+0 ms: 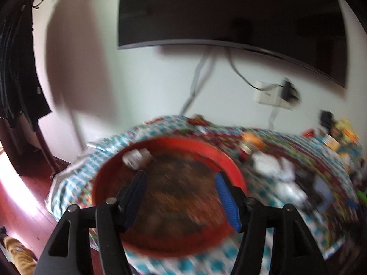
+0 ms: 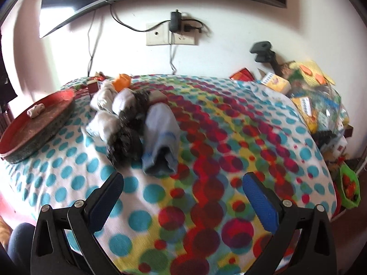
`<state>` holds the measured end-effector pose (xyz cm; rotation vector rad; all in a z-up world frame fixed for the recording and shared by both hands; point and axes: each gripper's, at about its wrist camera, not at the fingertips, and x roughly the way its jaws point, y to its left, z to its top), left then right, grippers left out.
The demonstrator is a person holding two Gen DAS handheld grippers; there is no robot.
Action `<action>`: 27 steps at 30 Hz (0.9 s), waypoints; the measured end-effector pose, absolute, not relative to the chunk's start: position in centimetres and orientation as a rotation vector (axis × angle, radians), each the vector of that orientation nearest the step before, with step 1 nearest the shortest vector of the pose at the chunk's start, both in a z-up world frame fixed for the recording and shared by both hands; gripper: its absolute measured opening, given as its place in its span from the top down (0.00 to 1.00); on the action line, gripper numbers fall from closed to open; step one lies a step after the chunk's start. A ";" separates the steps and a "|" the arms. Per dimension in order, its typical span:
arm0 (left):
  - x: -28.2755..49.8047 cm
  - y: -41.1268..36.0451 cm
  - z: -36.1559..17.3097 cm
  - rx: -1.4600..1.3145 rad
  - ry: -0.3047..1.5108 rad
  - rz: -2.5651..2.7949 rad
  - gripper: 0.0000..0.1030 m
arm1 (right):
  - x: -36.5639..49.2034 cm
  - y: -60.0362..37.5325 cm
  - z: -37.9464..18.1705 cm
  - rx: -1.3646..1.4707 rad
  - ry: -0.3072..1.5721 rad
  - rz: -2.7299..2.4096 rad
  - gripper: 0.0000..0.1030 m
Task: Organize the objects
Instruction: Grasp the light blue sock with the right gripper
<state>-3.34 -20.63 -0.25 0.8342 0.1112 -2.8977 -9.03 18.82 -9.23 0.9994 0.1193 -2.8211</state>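
**Rolled sock in the red tray, both claws empty**

Your left wrist view is blurred: the left claw (image 1: 181,189) hangs spread over the red tray (image 1: 107,171), nothing between its pads, the white rolled sock (image 1: 137,158) at 11 o'clock from it. Only your right view shows that sock's (image 2: 35,111) long axis, running 8 to 2 o'clock, on the tray (image 2: 52,105) at the polka-dot blanket's (image 2: 206,206) left edge. Your right claw (image 2: 183,202) gapes empty; the sock pile (image 2: 128,123) lies at 11 o'clock from it, the pale blue sock (image 2: 161,137) pointing its cuff toward 6.
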 end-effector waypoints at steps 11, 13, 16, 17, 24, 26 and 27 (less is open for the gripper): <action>6.3 -12.9 -6.2 0.879 0.150 -3.065 0.39 | -15.3 18.6 -9.5 1.218 0.055 -2.691 0.45; 6.8 -13.0 -7.0 0.894 0.171 -3.072 0.39 | -16.1 18.4 -9.7 1.249 0.050 -2.677 0.65; 7.3 -13.1 -7.8 0.903 0.192 -3.079 0.39 | -16.8 18.0 -9.6 1.258 -0.020 -2.623 0.76; 7.3 -13.1 -8.0 0.902 0.191 -3.083 0.39 | -16.8 17.7 -9.4 1.249 -0.018 -2.626 0.82; 7.7 -14.0 -7.7 0.870 0.223 -3.069 0.39 | -15.2 17.0 -6.5 1.171 0.094 -2.719 0.92; 7.6 -14.5 -7.6 0.881 0.255 -3.049 0.39 | -14.9 17.2 -5.3 1.152 0.106 -2.745 0.92; 7.6 -14.6 -7.5 0.877 0.259 -3.044 0.39 | -14.8 17.1 -4.6 1.144 0.124 -2.754 0.92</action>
